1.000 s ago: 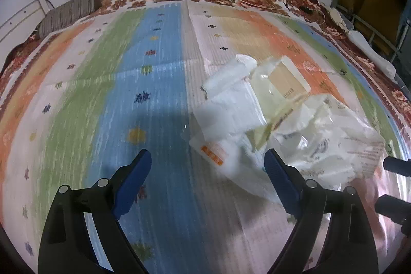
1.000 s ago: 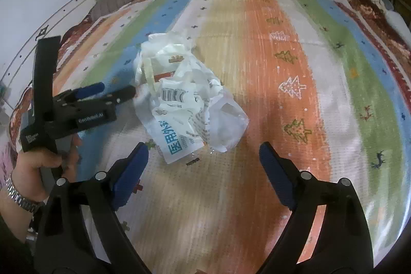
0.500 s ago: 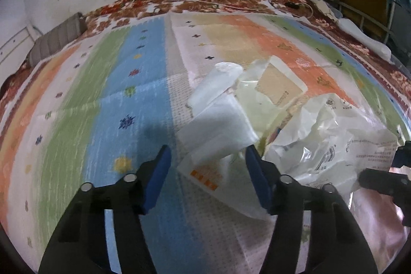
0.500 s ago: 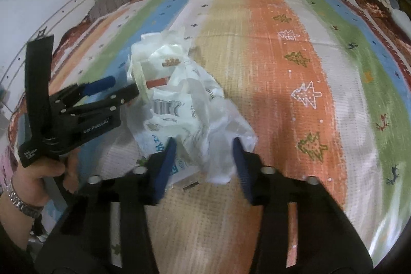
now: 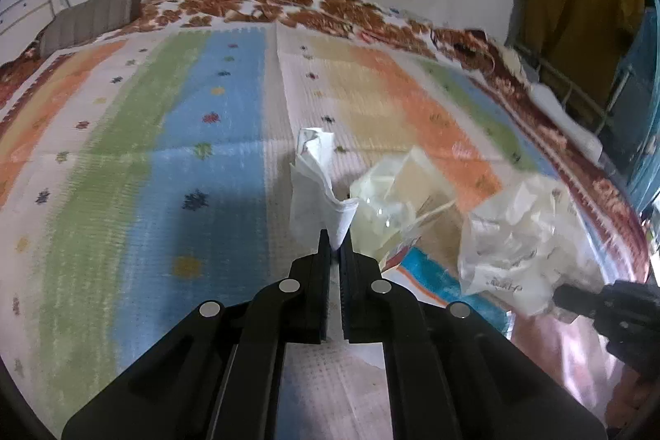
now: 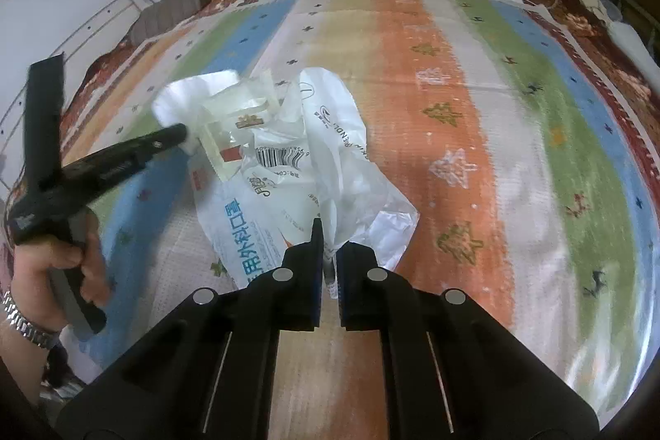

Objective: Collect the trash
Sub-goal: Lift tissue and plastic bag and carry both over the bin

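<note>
Trash lies bunched mid-bed on the striped blanket point(image 6: 433, 102). Left gripper point(image 5: 335, 240) pinches the white paper point(image 5: 315, 188); right gripper point(image 6: 328, 236) pinches the plastic bag point(image 6: 350, 176), so both can lift together.

The light is soft and dim, with a bluish cast. My left tongs point(image 5: 335, 244) throw a faint grey shadow onto the striped mat point(image 5: 214, 159) just to their left. Beyond and to the right of them the mat and the crumpled plastic bag point(image 5: 524, 234) smear with motion blur. Ahead of my right tongs point(image 6: 328, 248) the print on the mask packet point(image 6: 247, 229) reads sharp. Both fisheye views bow the mat's edges and go black in the corners.
</note>
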Demonstrator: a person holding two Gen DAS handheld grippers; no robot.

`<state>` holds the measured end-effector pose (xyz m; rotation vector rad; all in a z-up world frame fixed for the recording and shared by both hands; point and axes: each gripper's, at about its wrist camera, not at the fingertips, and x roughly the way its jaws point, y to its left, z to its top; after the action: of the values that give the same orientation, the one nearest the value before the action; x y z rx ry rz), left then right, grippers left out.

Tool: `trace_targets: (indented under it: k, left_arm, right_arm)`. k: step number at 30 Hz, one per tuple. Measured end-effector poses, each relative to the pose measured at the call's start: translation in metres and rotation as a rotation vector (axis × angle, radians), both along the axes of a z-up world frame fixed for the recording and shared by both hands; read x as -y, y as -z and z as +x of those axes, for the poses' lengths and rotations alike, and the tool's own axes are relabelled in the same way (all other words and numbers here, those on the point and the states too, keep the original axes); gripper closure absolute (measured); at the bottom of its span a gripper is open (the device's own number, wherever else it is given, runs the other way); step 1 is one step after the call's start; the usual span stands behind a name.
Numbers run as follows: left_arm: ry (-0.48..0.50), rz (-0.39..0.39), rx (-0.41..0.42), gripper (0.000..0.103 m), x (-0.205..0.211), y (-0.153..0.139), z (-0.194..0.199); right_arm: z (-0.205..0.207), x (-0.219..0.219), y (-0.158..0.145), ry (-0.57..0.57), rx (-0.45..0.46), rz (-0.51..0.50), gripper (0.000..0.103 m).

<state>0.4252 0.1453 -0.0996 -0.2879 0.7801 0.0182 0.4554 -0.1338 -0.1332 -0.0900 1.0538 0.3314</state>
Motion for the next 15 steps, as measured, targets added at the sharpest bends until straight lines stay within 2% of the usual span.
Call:
trace_targets:
  k: [3,8,13,15]
  left_arm:
    - [-0.017,-0.018,-0.008,0.1,-0.004,-0.007,-0.01]
    - [-0.027,0.027,-0.077,0.1,-0.004,-0.016,-0.024]
    - [-0.075,-0.069,-0.114,0.1,-0.013,-0.024,-0.047]
    - [-0.077,-0.062,-0.123,0.1,-0.011,-0.027,-0.054]
  right_arm:
    - [-0.011,0.003,-0.01,-0.018,0.016,-0.025,0.099]
    - [-0.022,0.012,-0.019,-0.006,0.004,-0.036,0.099]
    - [-0.03,0.012,-0.02,0.003,-0.018,-0.035,0.099]
    - [-0.034,0.01,-0.023,0.008,-0.027,-0.024,0.099]
